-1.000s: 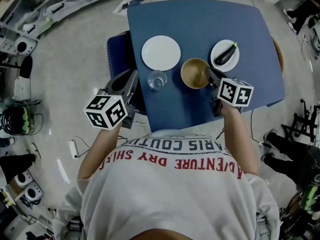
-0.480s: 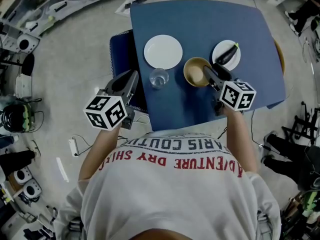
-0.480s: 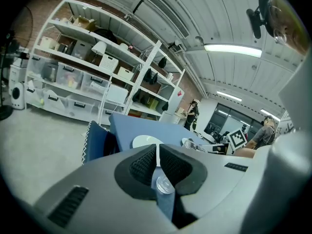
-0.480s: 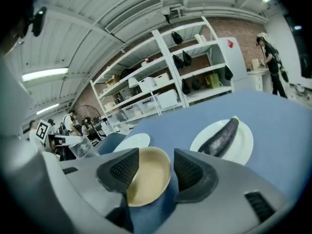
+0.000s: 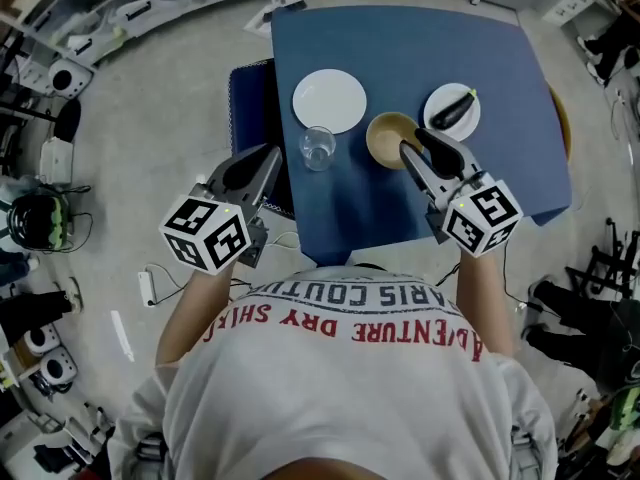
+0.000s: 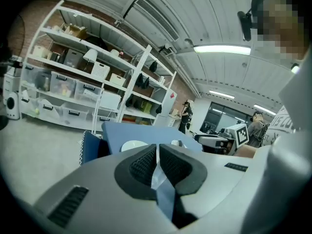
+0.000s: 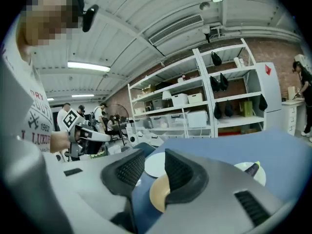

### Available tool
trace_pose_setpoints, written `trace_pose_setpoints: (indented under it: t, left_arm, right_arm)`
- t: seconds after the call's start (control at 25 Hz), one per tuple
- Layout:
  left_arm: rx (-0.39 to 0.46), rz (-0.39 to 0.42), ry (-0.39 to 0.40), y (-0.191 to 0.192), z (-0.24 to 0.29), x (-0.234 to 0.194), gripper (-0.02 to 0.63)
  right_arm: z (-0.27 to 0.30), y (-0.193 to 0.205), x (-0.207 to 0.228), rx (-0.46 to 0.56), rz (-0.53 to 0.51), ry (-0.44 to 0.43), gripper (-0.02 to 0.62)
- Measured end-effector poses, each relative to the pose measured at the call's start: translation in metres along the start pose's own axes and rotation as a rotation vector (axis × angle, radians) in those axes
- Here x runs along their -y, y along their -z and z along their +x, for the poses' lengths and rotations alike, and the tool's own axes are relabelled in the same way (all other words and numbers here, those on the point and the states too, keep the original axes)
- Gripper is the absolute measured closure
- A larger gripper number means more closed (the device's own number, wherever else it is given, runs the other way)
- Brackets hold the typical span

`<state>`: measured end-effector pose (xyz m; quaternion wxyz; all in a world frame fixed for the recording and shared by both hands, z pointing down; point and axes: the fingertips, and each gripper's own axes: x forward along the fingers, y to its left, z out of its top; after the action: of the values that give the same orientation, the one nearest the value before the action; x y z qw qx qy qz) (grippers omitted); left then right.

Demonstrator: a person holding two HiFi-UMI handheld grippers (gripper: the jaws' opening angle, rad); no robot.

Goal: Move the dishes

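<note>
My right gripper (image 5: 413, 140) hangs above the right side of the tan bowl (image 5: 385, 138), which sits on the blue surface (image 5: 480, 58); its fingers, just now easing inward, stand partly apart and grip nothing; my left gripper (image 5: 266, 155) is off the surface's left edge, fingers all but together and empty; a glass (image 5: 317, 148) and a white plate (image 5: 330, 100) lie left of the bowl.

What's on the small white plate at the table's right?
A dark eggplant lies diagonally across the small white plate; nothing else visible. Plate surface under it is covered.
</note>
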<state>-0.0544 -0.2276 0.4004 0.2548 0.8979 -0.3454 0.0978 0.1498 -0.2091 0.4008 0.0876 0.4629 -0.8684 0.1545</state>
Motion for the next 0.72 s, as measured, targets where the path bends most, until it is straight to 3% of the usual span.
trace_pose_setpoints:
  t: [0.24,0.44,0.72]
  left_arm:
    - [0.008,0.122,0.064,-0.013,0.002,0.059,0.565]
    - [0.013,0.091,0.114,-0.02,0.014,0.096,0.565]
    - [0.018,0.077,0.118,-0.027,0.014,0.115,0.565]
  right_arm:
    - [-0.027,-0.03,-0.031,0.085,-0.047,-0.113,0.546]
    - [-0.043,-0.037,-0.045,0.108,-0.027,-0.224,0.571]
    - [-0.053,-0.06,-0.051,0.139,-0.041,-0.275,0.572]
